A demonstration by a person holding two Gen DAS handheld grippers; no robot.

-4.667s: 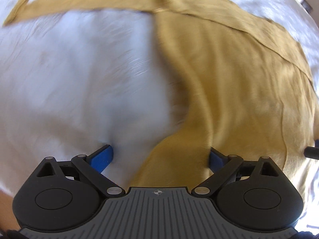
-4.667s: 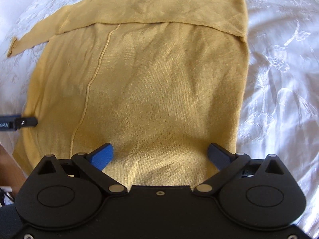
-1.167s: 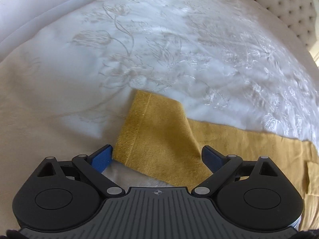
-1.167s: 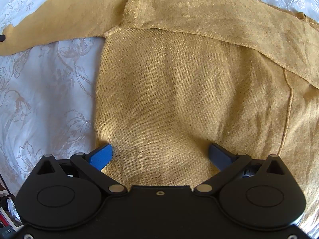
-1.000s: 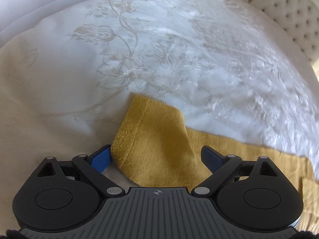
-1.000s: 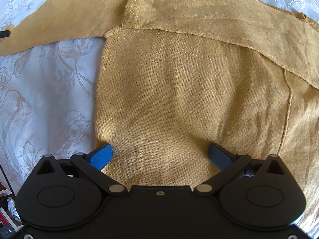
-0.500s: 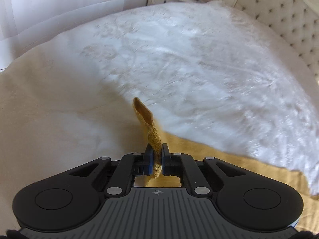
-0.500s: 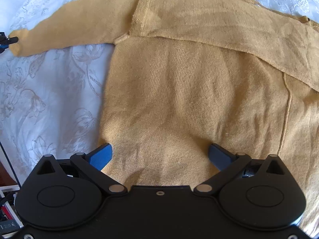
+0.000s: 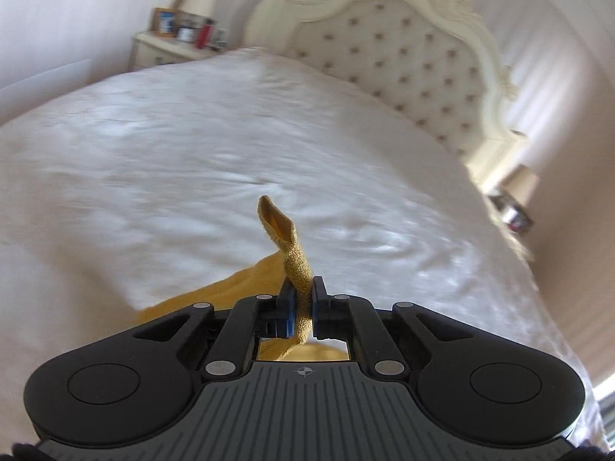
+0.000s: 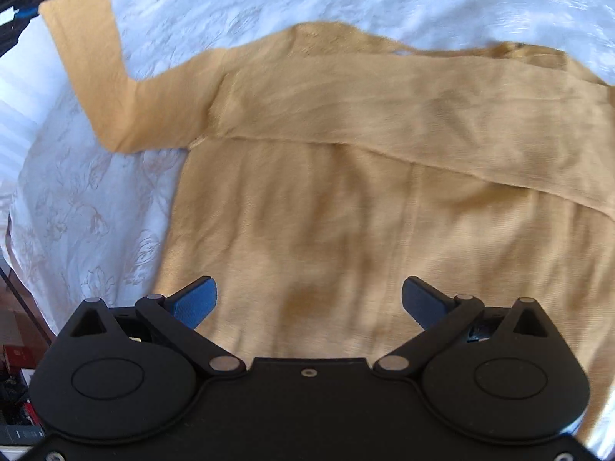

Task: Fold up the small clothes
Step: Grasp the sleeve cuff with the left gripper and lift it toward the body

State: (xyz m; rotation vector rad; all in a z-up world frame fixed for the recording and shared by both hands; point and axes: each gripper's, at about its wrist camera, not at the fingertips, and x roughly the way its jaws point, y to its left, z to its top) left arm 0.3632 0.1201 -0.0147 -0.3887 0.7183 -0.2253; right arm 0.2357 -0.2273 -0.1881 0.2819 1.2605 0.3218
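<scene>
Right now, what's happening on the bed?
A person is folding a mustard-yellow knit sweater spread on a white embroidered bedspread. The left tongs are shut on the cuff of one long sleeve, which is lifted off the bed. The other sleeve already lies folded across the chest. The right tongs hang open over the sweater's lower body, gripping nothing.

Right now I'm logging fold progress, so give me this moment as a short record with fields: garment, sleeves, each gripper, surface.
garment: mustard sweater, spread flat on the bed
sleeves: one sleeve folded across the chest; the other's cuff lifted off the bed
left gripper: shut on the cuff
right gripper: open, above the sweater's lower body, holding nothing
surface: white embroidered bedspread
</scene>
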